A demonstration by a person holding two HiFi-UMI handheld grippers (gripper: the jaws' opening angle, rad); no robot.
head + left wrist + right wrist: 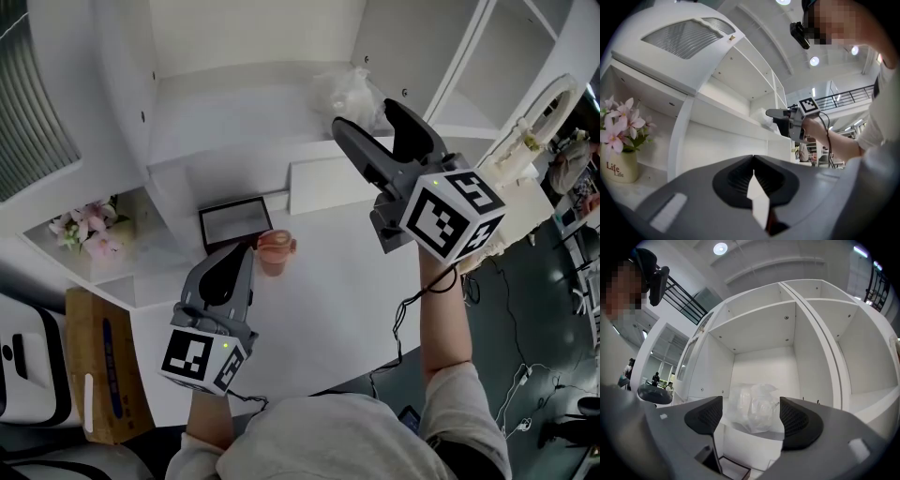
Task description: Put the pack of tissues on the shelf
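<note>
The pack of tissues [352,94], wrapped in clear crinkled plastic, lies on the white shelf board [234,103] near its front edge. My right gripper [367,117] is held level just in front of the pack, open. In the right gripper view the pack [752,404] shows between the two spread pads [799,420], and neither pad touches it. My left gripper [246,251] hangs low over the white table [337,309], shut, with nothing in it. In the left gripper view its jaws [753,161] meet at the tips, and the right gripper [780,115] shows at the shelf.
A pink cup [274,251] and a black-framed tray [234,223] sit on the table just ahead of the left gripper. Pink flowers in a pot [89,230] stand in a lower compartment at the left. A cardboard box [98,375] is on the floor at the left.
</note>
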